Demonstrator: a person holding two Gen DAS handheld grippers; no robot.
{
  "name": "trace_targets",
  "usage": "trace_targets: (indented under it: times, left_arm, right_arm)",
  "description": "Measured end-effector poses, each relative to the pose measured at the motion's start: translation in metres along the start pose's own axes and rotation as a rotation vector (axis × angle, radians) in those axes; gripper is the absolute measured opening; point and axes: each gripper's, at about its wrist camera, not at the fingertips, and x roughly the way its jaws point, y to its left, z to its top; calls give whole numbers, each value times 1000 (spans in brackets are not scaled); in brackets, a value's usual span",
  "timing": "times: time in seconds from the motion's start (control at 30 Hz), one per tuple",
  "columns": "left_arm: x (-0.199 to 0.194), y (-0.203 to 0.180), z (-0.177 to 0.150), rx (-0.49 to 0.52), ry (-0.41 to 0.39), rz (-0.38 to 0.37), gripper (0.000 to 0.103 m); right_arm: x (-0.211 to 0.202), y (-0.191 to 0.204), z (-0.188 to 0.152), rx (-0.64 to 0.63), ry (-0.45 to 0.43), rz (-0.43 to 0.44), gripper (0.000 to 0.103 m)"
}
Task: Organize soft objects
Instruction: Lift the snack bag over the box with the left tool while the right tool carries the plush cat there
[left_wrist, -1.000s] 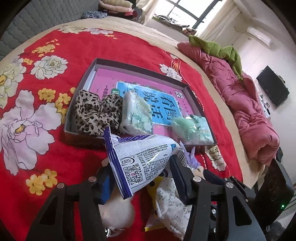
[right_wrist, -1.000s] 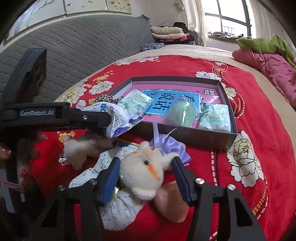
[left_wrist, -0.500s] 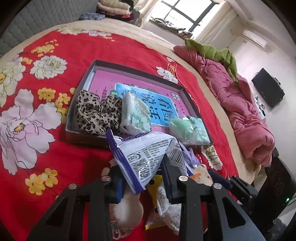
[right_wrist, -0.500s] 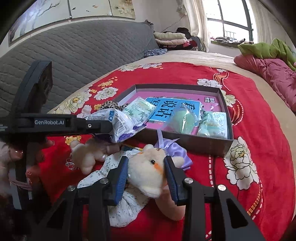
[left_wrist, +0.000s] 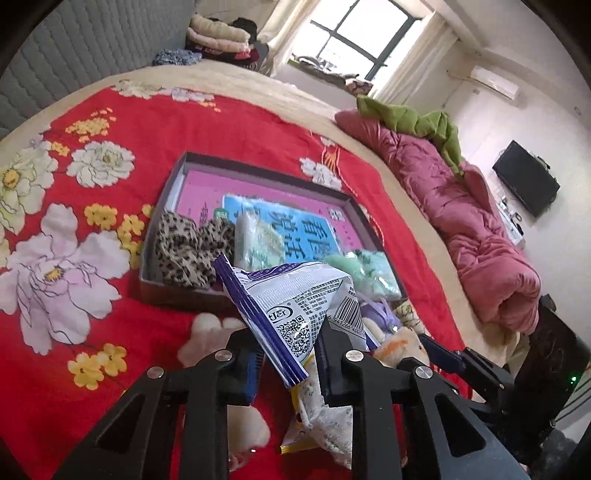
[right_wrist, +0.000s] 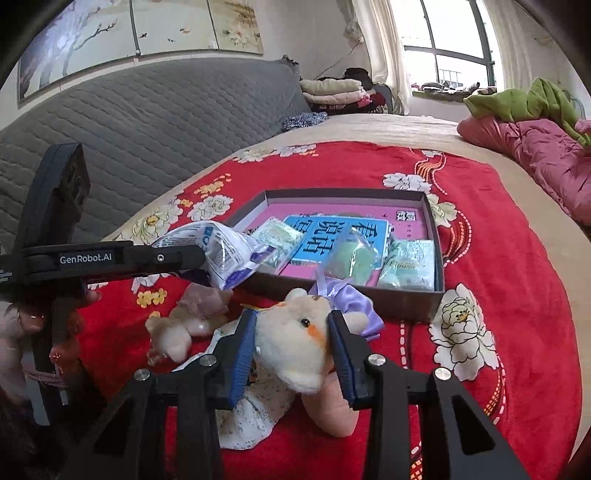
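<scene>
1. Left gripper (left_wrist: 288, 354): jaws closing, pads pressed on the lower end of a white-and-blue packet (left_wrist: 295, 302); the packet's bottom corner is hidden behind the fingers, its print mostly too small to read.
2. Right gripper (right_wrist: 293, 341): clamped on the head of a cream plush toy (right_wrist: 295, 347), held just in front of the box; the toy's body is hidden below the fingers.
3. Shallow dark box (right_wrist: 430, 210) on the red floral bedspread (right_wrist: 517, 295). Contents: leopard-print cloth (left_wrist: 188, 254) in the near left corner, 2 pale green wrapped packs (right_wrist: 408, 264), a green item in clear wrap (right_wrist: 349, 258). A pink and blue printed sheet lines the floor, partly covered.
4. Loose pile in front of the box: a 2nd pale plush (right_wrist: 177, 328), a floral white cloth (right_wrist: 255, 413) and a purple satin piece (right_wrist: 351, 299), all partly hidden by the grippers.
5. A person's hand (right_wrist: 22, 332) on the left tool's handle, cut off at the frame edge.
</scene>
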Motion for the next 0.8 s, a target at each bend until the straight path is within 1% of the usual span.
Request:
trace_targets:
  times: [0.17,0.4,0.53,0.8]
  left_arm:
    - [-15,-1,7,-5,-52,8,24]
    - [-34,0,16,-7,-129,53,24]
    - [-38,1,19,14,-153,78,24]
    - [-35,8,33,-22,-206,124,24]
  right_arm:
    - [-11,0,7,-3,-38,-17,40]
    - [-24,3,19,-31,-94,-44,40]
    - [-28,6,28,-47,-121,-52,40]
    - [-28,8,48,-64,-166,-75,40]
